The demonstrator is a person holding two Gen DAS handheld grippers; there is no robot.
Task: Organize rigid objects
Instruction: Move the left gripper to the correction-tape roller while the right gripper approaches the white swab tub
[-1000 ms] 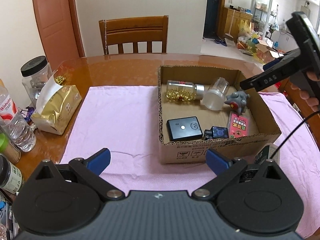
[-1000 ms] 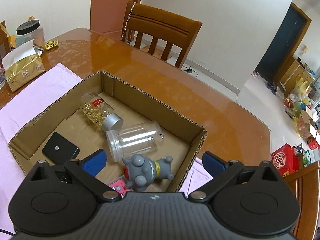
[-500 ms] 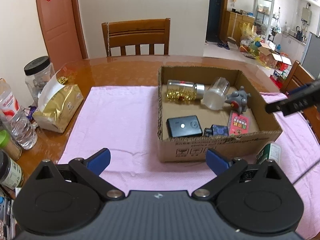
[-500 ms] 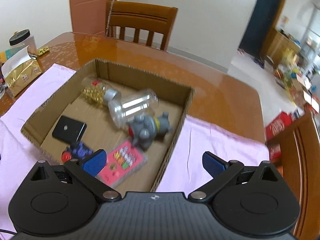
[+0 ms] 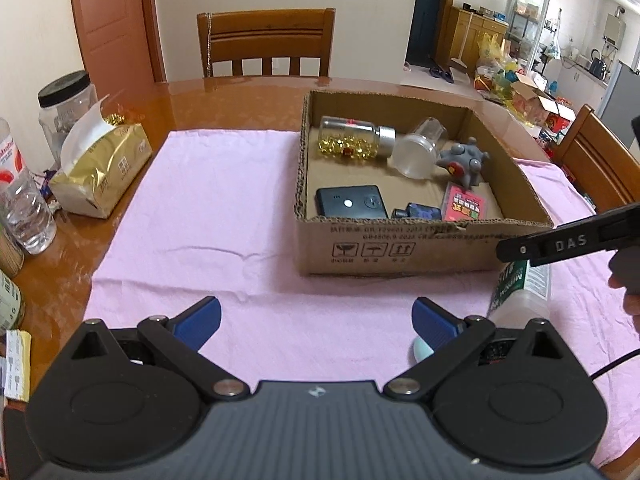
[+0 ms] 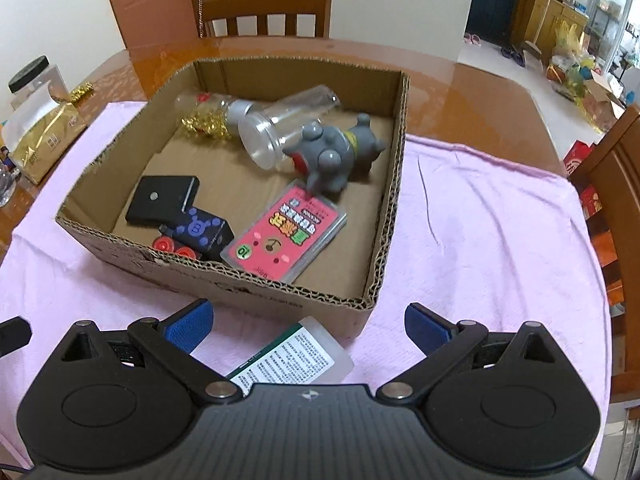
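A cardboard box [image 5: 400, 246] [image 6: 256, 280] stands on a pink cloth [image 5: 208, 216]. In it lie a bottle of gold capsules [image 5: 352, 142], a clear jar [image 6: 288, 120], a grey toy [image 6: 336, 152], a black device [image 6: 160, 198], a dark toy car [image 6: 196, 234] and a pink card [image 6: 288, 232]. A white bottle with a green label [image 6: 292, 356] [image 5: 516, 288] lies on the cloth in front of the box. My right gripper [image 6: 306, 322] is open just above that bottle. My left gripper [image 5: 316, 318] is open and empty over the cloth.
A gold tissue pack [image 5: 100, 172], a black-lidded jar [image 5: 66, 108] and a water bottle [image 5: 20, 200] stand at the table's left edge. A wooden chair [image 5: 266, 44] is behind the table, another chair [image 6: 612, 184] at the right. A pale blue object [image 5: 422, 350] shows partly under the left gripper.
My right gripper has pulled back from over the box towards its near side, and the white bottle has come into its view. My left gripper has hardly moved.
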